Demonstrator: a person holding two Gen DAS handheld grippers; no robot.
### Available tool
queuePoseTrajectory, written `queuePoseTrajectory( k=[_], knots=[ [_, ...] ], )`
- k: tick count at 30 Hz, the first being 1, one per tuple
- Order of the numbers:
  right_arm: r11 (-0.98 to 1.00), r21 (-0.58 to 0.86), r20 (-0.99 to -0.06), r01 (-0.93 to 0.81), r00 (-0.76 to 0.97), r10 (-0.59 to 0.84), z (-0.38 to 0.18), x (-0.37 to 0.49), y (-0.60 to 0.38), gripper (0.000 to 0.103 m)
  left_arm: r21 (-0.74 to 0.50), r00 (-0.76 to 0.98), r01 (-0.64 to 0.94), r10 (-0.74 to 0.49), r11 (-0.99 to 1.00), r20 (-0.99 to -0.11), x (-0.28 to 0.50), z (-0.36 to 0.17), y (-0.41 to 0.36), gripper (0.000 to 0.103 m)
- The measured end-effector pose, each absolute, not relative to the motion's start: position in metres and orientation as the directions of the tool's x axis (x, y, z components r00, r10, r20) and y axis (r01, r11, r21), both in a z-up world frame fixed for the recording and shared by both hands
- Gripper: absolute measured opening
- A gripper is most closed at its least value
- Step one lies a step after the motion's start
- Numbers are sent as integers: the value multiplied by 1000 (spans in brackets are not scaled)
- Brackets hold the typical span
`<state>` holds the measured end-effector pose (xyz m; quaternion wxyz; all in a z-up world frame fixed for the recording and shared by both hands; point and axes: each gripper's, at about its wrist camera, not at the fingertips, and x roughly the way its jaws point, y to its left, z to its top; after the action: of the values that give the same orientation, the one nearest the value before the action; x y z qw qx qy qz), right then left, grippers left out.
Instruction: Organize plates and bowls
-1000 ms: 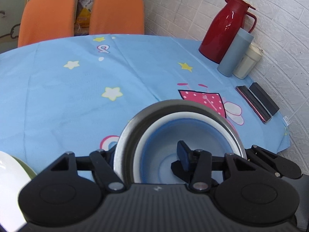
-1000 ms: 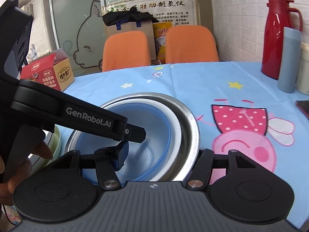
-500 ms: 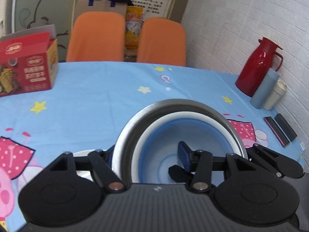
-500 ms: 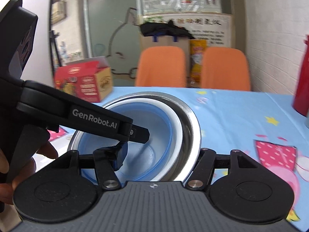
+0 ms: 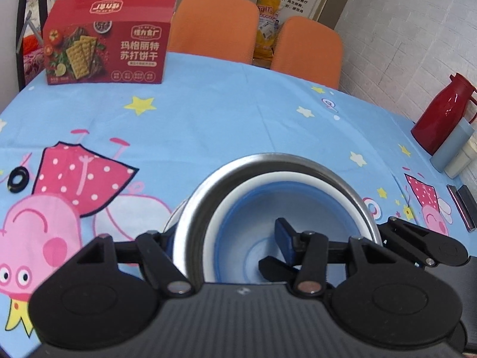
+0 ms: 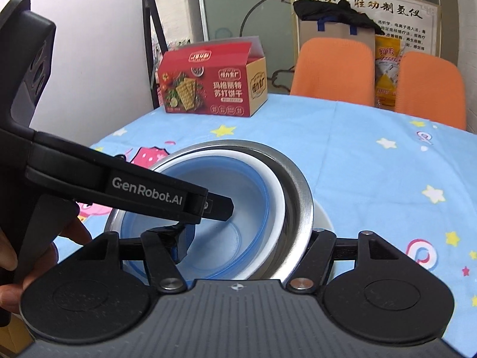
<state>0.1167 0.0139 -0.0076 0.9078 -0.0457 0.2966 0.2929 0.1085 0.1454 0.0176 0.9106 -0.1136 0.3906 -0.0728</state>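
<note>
Both grippers are clamped on the same nested stack of bowls, which is held above the blue cartoon-print tablecloth [image 5: 238,125]. The outer one is a round stainless-steel bowl [image 5: 190,217]; seated inside it is a white-rimmed blue plastic bowl [image 5: 247,205].

The left gripper [image 5: 226,238] bites the rim at about nine o'clock in its own view: one finger sits outside the steel wall, the other, a blue-padded finger [image 5: 283,235], reaches down inside the blue bowl, so both walls are pinched between them. The right gripper [image 6: 244,241] does the mirror image on the stack's three o'clock side, one finger [image 6: 182,241] inside the blue bowl and the other outside the steel rim [image 6: 301,208]. In the right wrist view the long black body of the left gripper, printed "GenRobot.AI", crosses from nine o'clock over the bowl.

Under the stack at about four o'clock in the right view, a white plate edge [image 6: 323,217] peeks out; whether the steel bowl touches it I cannot tell.

Around the table: a red cracker box [image 5: 110,41] at eleven o'clock, two orange chairs [image 5: 217,26] at twelve to one, and at three o'clock a red thermos jug [image 5: 441,113] beside a grey-blue tumbler [image 5: 450,146]. A small black ring [image 5: 18,179] lies on the cloth at nine o'clock.
</note>
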Motion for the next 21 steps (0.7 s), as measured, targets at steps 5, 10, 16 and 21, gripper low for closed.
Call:
queuePoseTrajectory(
  k=[5, 10, 16, 21],
  knots=[
    [828, 79, -579, -554, 651, 491, -11, 117, 15, 103, -241, 695, 69, -220, 968, -685, 107, 16, 140, 54],
    [846, -3, -568, -533, 697, 437, -11, 113, 22, 103, -196, 757, 41, -159, 980, -634, 102, 28, 140, 73],
    [862, -94, -462, -498, 789, 406, 7, 96, 14, 103, -228, 815, 44, -167, 973, -554, 93, 57, 142, 73],
    [884, -23, -450, -467, 794, 408, 16, 94, -10, 103, -233, 837, 40, -160, 972, -523, 79, 69, 132, 73]
  ],
)
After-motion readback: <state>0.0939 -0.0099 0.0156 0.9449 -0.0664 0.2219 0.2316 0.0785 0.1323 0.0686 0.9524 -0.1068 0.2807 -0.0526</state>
